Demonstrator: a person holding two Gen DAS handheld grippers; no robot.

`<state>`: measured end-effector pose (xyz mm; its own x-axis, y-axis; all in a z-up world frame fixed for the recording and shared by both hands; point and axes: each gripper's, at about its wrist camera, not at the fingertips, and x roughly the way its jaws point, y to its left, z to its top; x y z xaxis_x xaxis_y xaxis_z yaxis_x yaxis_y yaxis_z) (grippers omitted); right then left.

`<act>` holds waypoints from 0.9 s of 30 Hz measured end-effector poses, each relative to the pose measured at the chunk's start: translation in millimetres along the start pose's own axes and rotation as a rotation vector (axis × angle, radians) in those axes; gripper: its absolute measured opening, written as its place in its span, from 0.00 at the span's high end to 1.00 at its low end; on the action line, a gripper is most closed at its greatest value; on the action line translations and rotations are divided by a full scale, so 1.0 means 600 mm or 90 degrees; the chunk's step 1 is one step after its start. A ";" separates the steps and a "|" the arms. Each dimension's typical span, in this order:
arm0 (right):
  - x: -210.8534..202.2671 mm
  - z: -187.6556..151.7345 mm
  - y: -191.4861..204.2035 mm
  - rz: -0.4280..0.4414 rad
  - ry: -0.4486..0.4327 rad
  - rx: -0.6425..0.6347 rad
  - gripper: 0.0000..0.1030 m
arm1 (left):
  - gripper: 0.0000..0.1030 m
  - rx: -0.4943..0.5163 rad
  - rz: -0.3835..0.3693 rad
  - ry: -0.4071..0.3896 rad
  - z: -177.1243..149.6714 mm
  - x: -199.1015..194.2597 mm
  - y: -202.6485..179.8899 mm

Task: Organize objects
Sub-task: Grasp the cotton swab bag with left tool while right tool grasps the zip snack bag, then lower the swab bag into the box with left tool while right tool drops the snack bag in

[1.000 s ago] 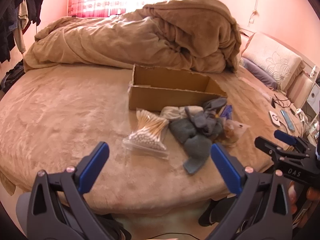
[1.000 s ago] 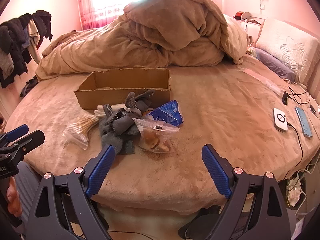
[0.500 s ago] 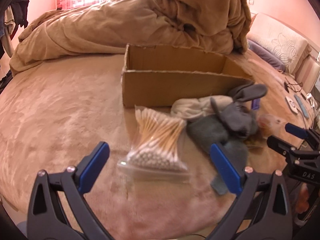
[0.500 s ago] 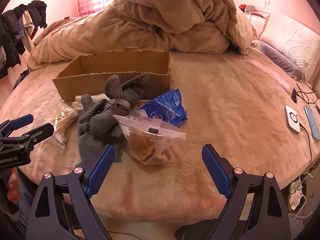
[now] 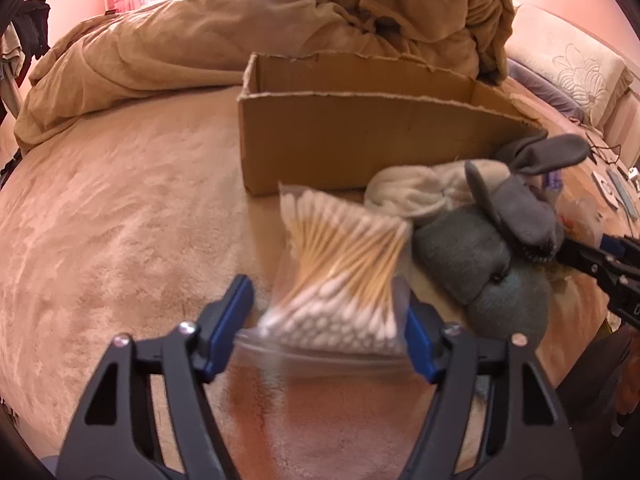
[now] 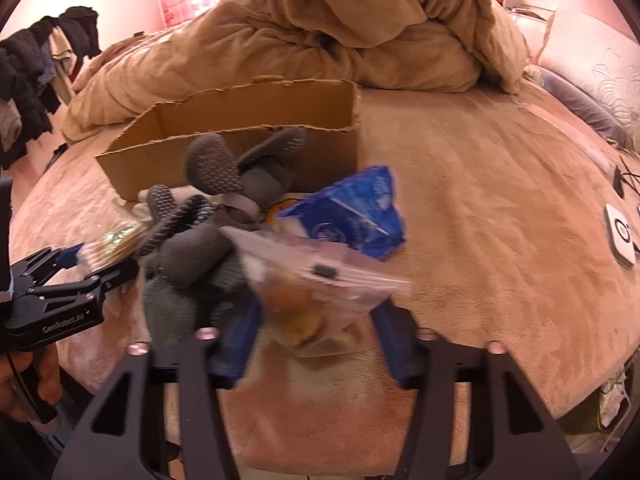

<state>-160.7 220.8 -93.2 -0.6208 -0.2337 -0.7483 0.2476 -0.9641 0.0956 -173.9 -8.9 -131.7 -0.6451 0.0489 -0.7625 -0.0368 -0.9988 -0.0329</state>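
Note:
A clear bag of cotton swabs (image 5: 344,276) lies on the bed between the blue pads (image 5: 234,316) of my left gripper (image 5: 324,312). Its jaws are closing, and the pads reach the bag's plastic edges without squeezing the swabs. My right gripper (image 6: 316,332) is closing too, its pads flanking a zip bag of brown snacks (image 6: 304,296) that sits between them. Between the two bags lies a heap of grey socks (image 5: 480,256), with a pale sock (image 5: 416,188) behind it. A blue packet (image 6: 352,216) rests beside the open cardboard box (image 5: 360,148).
A rumpled tan duvet (image 5: 280,32) is piled behind the box. Pillows (image 5: 572,68) lie at the far right. A white device (image 6: 618,236) with cables sits near the bed's right edge. Dark clothes (image 6: 32,80) hang at the left. A hand (image 6: 24,384) holds the left gripper (image 6: 100,268).
Both grippers came down and forward onto the bed. Their jaws narrowed from wide open, the left around the swab bag, the right around the snack bag.

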 end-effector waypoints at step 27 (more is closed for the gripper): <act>-0.146 0.085 -0.001 0.023 -0.097 0.004 0.59 | 0.48 -0.043 -0.027 -0.077 0.079 -0.188 -0.020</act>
<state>-144.2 235.6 5.7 -0.7174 -0.2843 -0.6360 0.2680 -0.9553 0.1249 -136.7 -2.0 -14.7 -0.7318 0.0868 -0.6760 -0.0166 -0.9938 -0.1097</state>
